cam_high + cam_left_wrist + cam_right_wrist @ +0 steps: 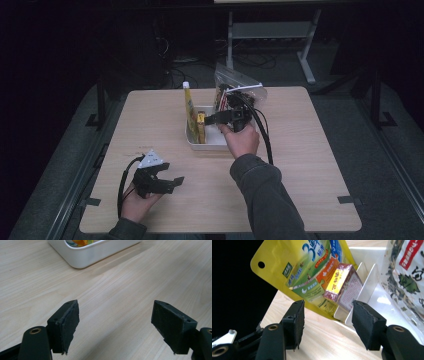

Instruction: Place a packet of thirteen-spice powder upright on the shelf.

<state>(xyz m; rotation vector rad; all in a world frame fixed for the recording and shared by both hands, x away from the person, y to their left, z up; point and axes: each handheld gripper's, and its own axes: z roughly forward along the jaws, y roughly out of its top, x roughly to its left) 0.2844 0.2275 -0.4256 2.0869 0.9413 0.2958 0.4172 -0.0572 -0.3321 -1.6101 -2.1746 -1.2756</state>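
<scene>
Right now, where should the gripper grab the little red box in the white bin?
Probably the little red box's top end, from above. It stands upright, wedged between the yellow pouch and a white divider, so only its top is free in the white bin.

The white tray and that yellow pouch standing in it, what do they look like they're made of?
The white tray looks like smooth moulded plastic: rounded rim, soft even sheen, thin white dividers inside. The yellow pouch seems to be glossy printed plastic film: it creases, reflects light, and has a punched hang hole. Foil lining can't be told.
</scene>
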